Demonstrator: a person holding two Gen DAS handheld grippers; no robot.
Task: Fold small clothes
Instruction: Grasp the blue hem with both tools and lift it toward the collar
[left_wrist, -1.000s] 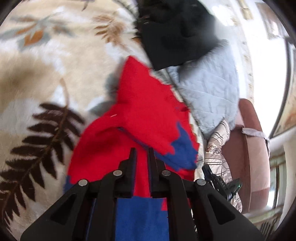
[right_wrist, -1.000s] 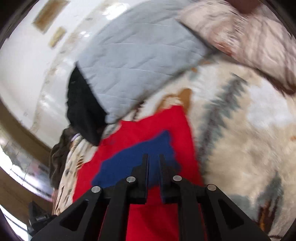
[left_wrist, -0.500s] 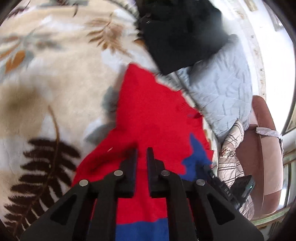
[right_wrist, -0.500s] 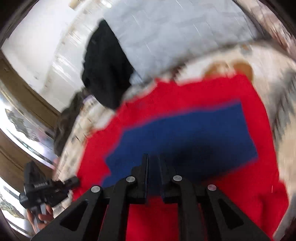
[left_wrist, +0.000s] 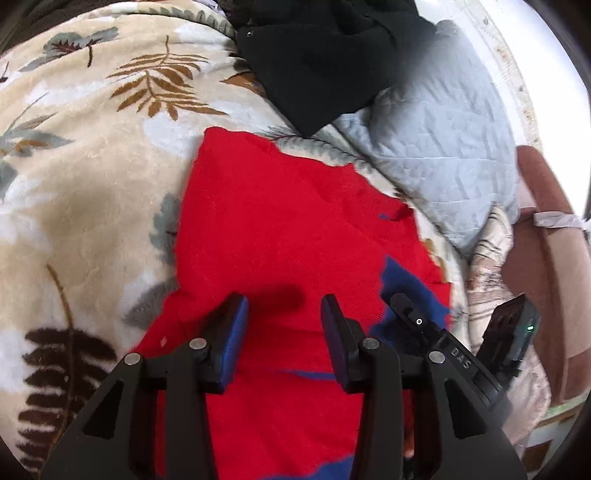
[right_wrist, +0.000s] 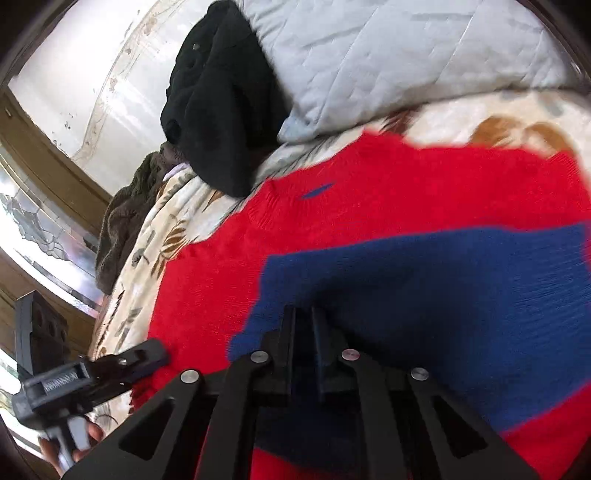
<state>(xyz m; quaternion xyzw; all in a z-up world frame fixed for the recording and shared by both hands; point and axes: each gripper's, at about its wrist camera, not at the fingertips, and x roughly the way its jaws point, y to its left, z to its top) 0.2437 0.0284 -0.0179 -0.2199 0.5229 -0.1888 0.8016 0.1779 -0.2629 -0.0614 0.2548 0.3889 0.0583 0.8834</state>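
Left gripper (left_wrist: 283, 308) just spread its jaws off the one red-and-blue sweater (left_wrist: 280, 229). Right gripper (right_wrist: 303, 325) stays pressed together on it.

Left tool (left_wrist: 284, 314) open over red sweater (left_wrist: 280, 221), on blanket (left_wrist: 92, 177).

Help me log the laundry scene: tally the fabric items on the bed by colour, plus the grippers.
Red-and-blue: 1, sweater
Black: 1, garment
Light blue: 1, quilted pad
Cream leaf-print: 1, blanket
Dark grey-brown: 1, knit
Grippers: 2, left gripper open, right gripper shut
Total: 7
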